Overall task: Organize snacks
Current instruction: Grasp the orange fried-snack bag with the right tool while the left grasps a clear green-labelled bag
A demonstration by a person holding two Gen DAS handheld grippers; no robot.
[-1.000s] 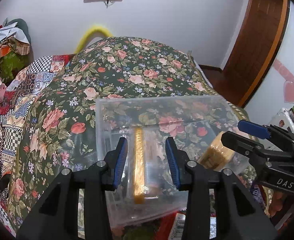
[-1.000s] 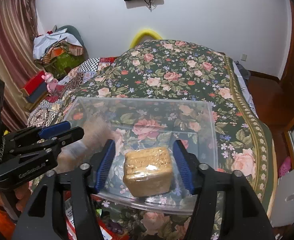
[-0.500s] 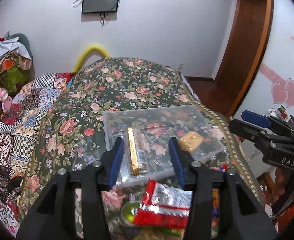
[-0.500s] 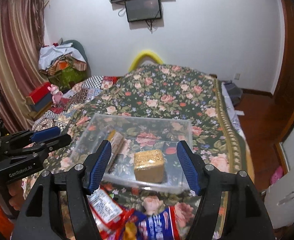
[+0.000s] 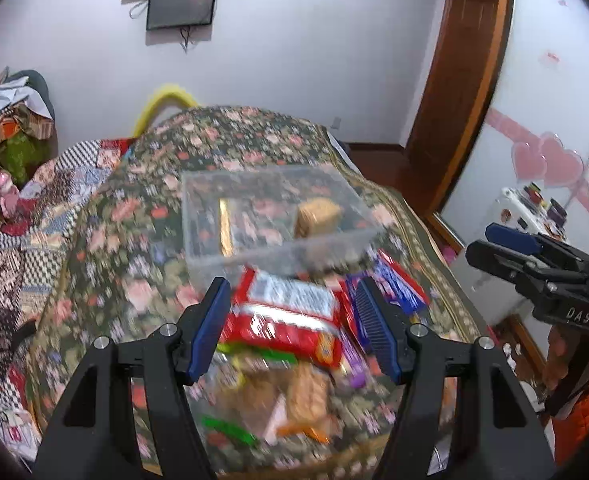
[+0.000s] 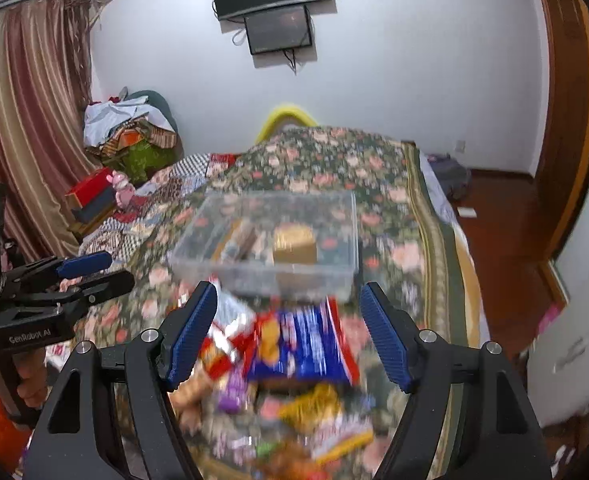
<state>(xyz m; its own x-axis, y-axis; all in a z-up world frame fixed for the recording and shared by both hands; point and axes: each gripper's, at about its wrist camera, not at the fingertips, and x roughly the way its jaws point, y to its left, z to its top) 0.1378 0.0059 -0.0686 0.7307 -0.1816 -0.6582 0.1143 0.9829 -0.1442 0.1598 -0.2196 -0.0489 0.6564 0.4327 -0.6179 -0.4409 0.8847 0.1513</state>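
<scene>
Clear plastic bin (image 5: 278, 216) on the flowered bed is sitting farther off now, both grippers having pulled back from it, leaving a gold bar (image 5: 225, 224) and biscuit block (image 6: 294, 245) inside. Left gripper (image 5: 290, 332) and right gripper (image 6: 290, 336) are hanging wide open and empty above the loose snack pile (image 6: 290, 356), so more packets are probably waiting.

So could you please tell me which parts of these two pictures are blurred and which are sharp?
Left wrist view: the bedspread, clear box and snack pile are motion-smeared, while the left gripper is crisp. Right wrist view: same smear, right gripper sharp, wall screen fairly clear.
</scene>
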